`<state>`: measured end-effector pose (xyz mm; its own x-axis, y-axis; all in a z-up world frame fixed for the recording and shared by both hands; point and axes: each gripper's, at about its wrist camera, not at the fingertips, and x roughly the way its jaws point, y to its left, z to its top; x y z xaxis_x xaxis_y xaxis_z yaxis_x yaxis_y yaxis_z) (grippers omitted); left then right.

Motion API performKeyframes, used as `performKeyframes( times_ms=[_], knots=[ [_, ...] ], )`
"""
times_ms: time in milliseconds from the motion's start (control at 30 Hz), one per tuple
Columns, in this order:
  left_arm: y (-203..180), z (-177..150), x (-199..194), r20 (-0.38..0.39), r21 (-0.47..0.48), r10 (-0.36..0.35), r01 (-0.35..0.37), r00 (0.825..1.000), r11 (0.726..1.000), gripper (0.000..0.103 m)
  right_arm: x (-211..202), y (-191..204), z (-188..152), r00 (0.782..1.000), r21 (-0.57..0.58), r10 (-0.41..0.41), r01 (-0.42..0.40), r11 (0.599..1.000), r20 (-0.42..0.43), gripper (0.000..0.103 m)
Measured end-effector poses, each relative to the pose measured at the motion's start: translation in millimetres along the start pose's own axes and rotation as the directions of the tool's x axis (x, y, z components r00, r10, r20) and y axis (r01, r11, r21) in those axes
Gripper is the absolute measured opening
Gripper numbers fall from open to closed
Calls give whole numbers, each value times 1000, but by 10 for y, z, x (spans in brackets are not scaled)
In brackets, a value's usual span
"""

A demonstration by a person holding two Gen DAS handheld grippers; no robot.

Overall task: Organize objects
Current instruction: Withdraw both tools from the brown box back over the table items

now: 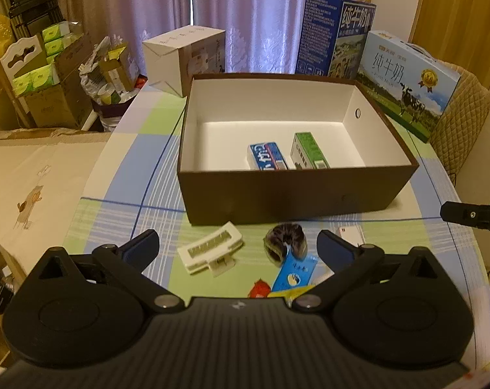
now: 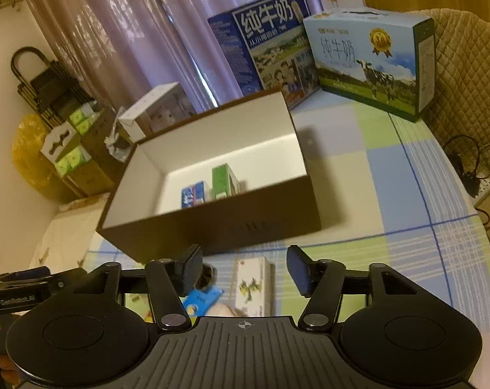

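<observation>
Left wrist view first: my left gripper (image 1: 238, 243) has its jaws spread wide with nothing between the pads, hanging above the checked tablecloth (image 1: 131, 162). Just ahead sits the brown box (image 1: 287, 194), open-topped with a white inside. A blue carton (image 1: 267, 156) and a green carton (image 1: 309, 150) lie side by side on its floor, close to the near wall. On the cloth in front of the box I see a white hair clip (image 1: 210, 249), a dark scrunchie (image 1: 285, 240) just right of it, a blue packet (image 1: 295, 272) nearer me, and a small red item (image 1: 259, 288) I cannot identify. A finger of my other gripper pokes in at the right edge.

Right wrist view: my right gripper (image 2: 245, 270) stands partly apart, gripping nothing. Below the gap lies a white carton (image 2: 253, 287) with a green print, resting on the cloth in front of the box (image 2: 245, 223). The blue packet (image 2: 201, 298) lies just left of it. Both cartons show inside the box. Two milk cases (image 2: 368, 61) stand behind, near the curtain (image 2: 115, 32).
</observation>
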<state>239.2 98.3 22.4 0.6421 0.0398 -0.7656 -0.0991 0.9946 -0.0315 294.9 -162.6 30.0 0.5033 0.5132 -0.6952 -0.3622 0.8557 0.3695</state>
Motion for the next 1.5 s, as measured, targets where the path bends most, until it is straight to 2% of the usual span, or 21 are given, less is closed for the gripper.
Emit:
performKeyframes(
  times_ms=[200, 367, 1000, 1267, 1500],
  knots=[
    [-19, -129, -74, -9, -9, 20, -20, 1000, 1000, 102, -51, 23, -74, 1000, -24, -8, 8, 1000, -29, 70],
    [-43, -195, -148, 2, -12, 25, -25, 1000, 1000, 102, -89, 43, -139, 999, -49, -14, 12, 999, -44, 75],
    [-107, -465, -282, -15, -12, 73, -73, 997, 997, 102, -162, 57, -306, 997, -148, -15, 5, 989, -69, 76],
    [-47, -572, -293, -36, -11, 97, -97, 995, 995, 102, -171, -159, -470, 991, -91, 31, -42, 995, -128, 76],
    [-66, -671, -246, -61, 4, 104, -104, 993, 995, 102, -142, -311, -604, 987, -99, -15, 0, 995, -160, 76]
  ],
)
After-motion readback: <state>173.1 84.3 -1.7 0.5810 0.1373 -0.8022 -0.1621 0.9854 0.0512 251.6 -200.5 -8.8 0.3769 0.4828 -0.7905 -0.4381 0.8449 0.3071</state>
